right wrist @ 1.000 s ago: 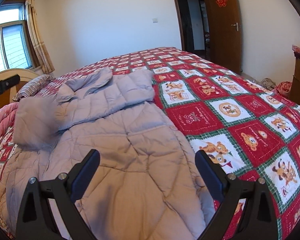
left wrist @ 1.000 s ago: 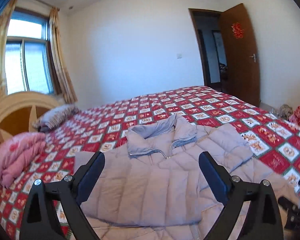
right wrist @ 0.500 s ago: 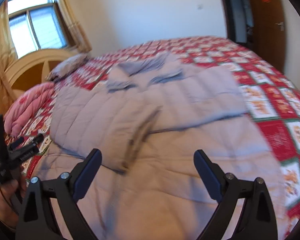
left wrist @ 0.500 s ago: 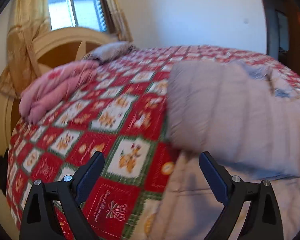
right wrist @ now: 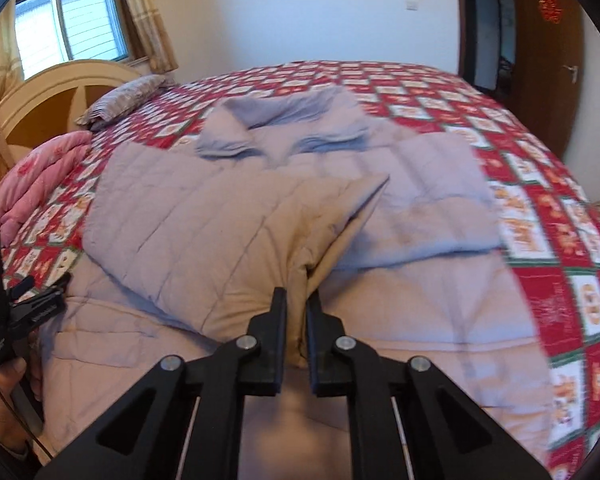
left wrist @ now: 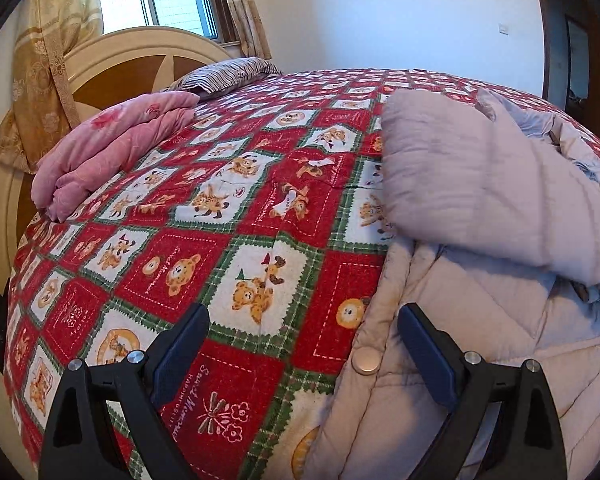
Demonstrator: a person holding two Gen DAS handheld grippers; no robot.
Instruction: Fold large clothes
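Since the earlier frames your right gripper (right wrist: 297, 300) has just been closing: its jaws stood wide over the coat (right wrist: 228, 232) and now pinch a raised ridge of its fabric between them. Your left gripper (left wrist: 303, 334) has swung away from the collar toward the coat's headboard-side edge, and its jaws stand wide with nothing pressed between them; the coat's hem edge and 1 metal snap (left wrist: 366, 361) lie between its fingers.

Both grippers tilt downward toward the bed (left wrist: 220, 240). In the right wrist view your left hand (right wrist: 4, 384) shows at the frame's edge, partly cut off, gripping its handle.

The right wrist view is blurred with motion, so the coat's stitching near the collar is hard to read. The coat's far side runs out of the left wrist view.

The coat is pale grey-lilac, quilted and puffy, lying on the red patchwork bed with its collar away from you and 1 sleeve (left wrist: 480, 184) folded across its body.
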